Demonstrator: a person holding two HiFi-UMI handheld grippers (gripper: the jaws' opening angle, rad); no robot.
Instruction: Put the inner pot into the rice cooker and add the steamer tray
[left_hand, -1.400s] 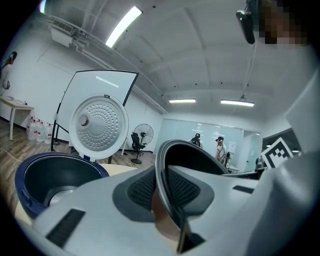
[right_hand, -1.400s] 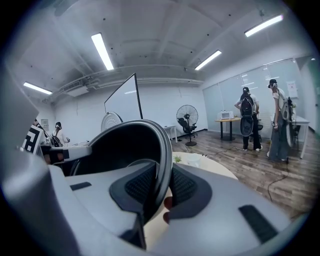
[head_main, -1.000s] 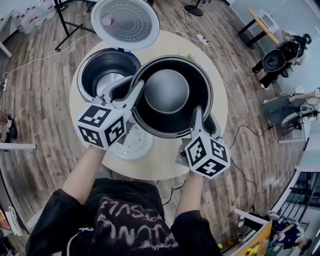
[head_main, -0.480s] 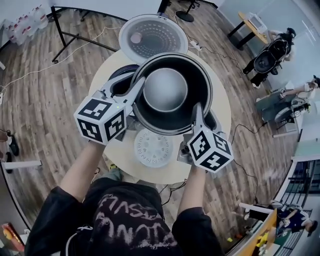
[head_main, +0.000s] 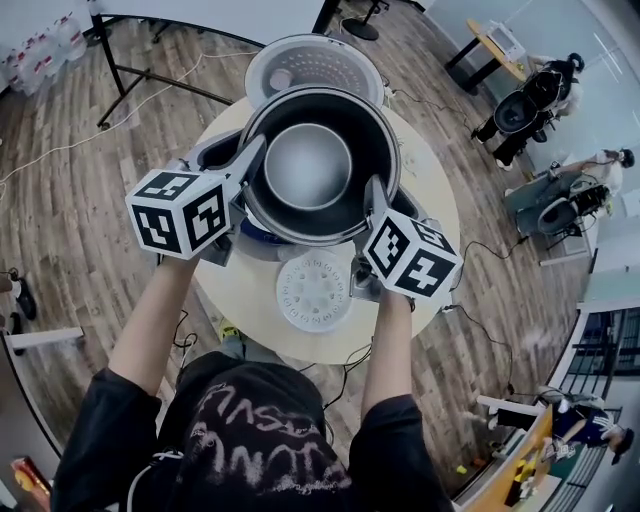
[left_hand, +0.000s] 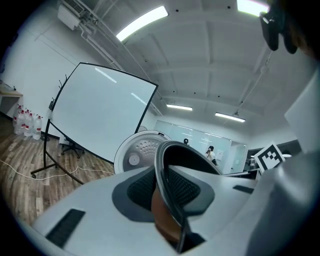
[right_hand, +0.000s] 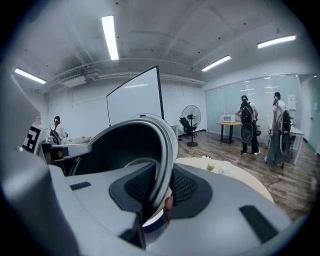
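Left hand-held gripper (head_main: 248, 162) pinches the inner pot (head_main: 318, 120) by its left rim, and the right hand-held gripper (head_main: 374, 196) pinches the near right rim. In the head view the pot hangs between them over the round tabletop (head_main: 432, 175). The open rice cooker lid (head_main: 315, 62) stands just behind it, and the cooker's body is almost wholly hidden under the pot. The white steamer tray (head_main: 313, 291) lies flat on the tabletop, nearer the person.

In the left gripper view both ribbed pads press on the thin rim, one either side of the wall, with the lid and a large white board (left_hand: 100, 117) beyond.

In the right gripper view the pads clamp the rim the same way. The pot's dark inside fills the left, and a standing fan (right_hand: 190, 116) is well back.
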